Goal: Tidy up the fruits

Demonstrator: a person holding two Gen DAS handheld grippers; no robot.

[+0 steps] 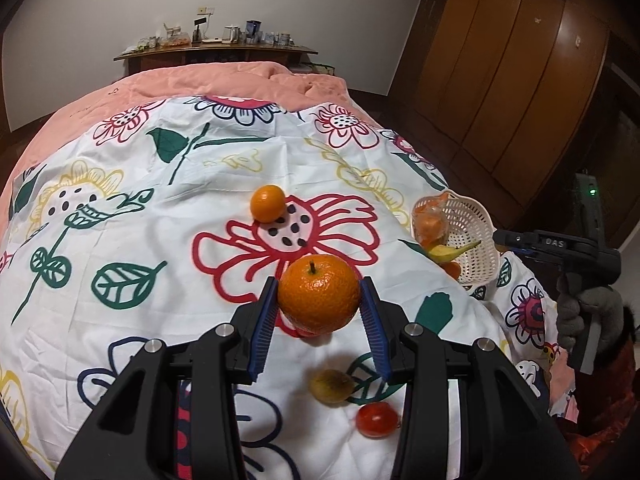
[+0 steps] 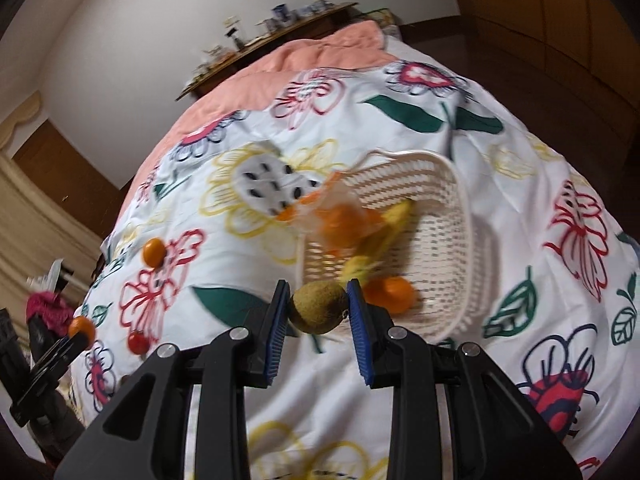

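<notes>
My left gripper (image 1: 319,282) is shut on a large orange (image 1: 319,298) and holds it above the flowered bedspread (image 1: 140,208). My right gripper (image 2: 319,294) is shut on a brown-green kiwi (image 2: 319,309), just in front of a white basket (image 2: 448,248) that lies tipped on its side. Oranges, a banana (image 2: 394,216) and a plastic bag sit in the basket. A small orange (image 1: 268,209), a red tomato (image 1: 377,419) and a brownish fruit (image 1: 331,386) lie loose on the bedspread. The left wrist view shows the basket (image 1: 476,240) at the right.
A gloved hand (image 1: 584,312) holds the right gripper's handle at the bed's right edge. A pink quilt (image 1: 240,80) covers the far half of the bed. Behind it stands a wooden shelf (image 1: 216,54) with small items, and wooden wardrobes (image 1: 520,80) line the right wall.
</notes>
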